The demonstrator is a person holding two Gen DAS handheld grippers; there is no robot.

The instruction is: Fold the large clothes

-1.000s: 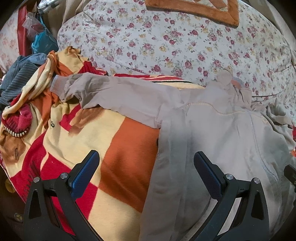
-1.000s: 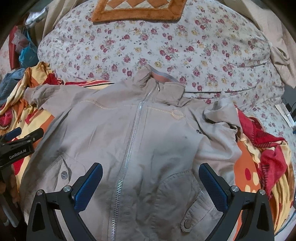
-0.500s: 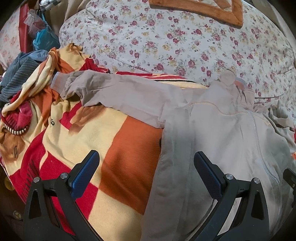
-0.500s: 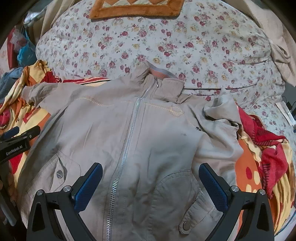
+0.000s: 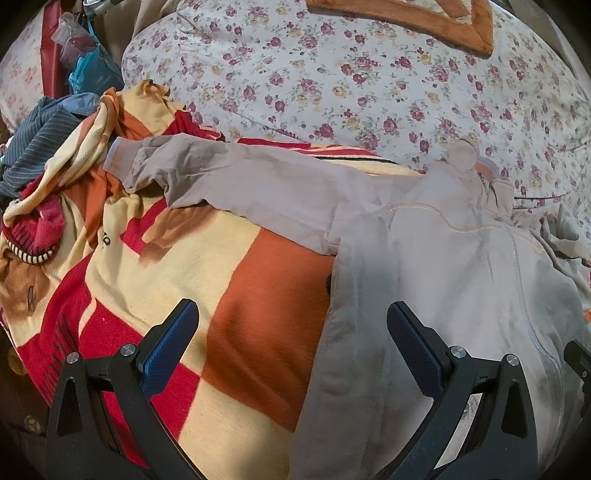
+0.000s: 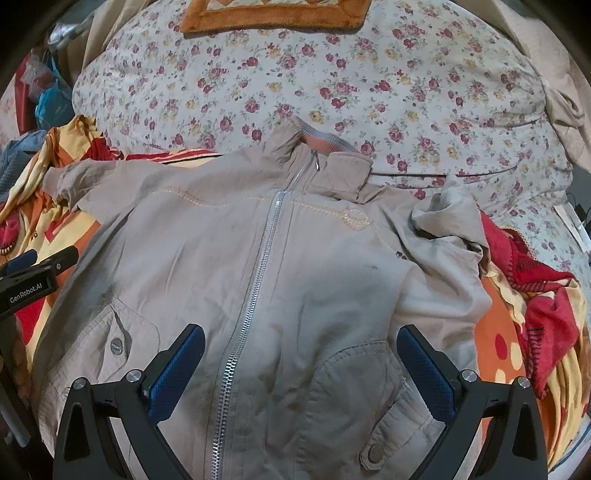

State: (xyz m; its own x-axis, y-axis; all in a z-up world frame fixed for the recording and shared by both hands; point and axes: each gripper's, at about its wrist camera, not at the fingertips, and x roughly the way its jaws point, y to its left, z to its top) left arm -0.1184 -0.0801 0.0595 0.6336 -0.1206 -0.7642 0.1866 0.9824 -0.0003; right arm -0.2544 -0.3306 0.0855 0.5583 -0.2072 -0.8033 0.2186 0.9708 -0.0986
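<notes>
A beige zip-up jacket (image 6: 280, 266) lies front up and zipped on the bed, collar away from me. Its left sleeve (image 5: 229, 177) stretches out to the left over a blanket; the right sleeve (image 6: 450, 218) is bunched at the shoulder. My left gripper (image 5: 291, 332) is open and empty above the jacket's left side edge and the blanket. My right gripper (image 6: 301, 354) is open and empty above the jacket's lower front, astride the zipper (image 6: 258, 273). The left gripper also shows at the left edge of the right wrist view (image 6: 33, 269).
A red, orange and cream blanket (image 5: 207, 280) lies under the jacket. A floral duvet (image 6: 332, 85) rises behind it, with an orange-edged cushion (image 6: 273, 14) on top. Striped and crumpled clothes (image 5: 40, 140) pile at the far left. Red fabric (image 6: 535, 288) is bunched at the right.
Both grippers have drifted slightly; the jacket sits a little lower in the views. Nothing was grasped and the jacket has not moved.
</notes>
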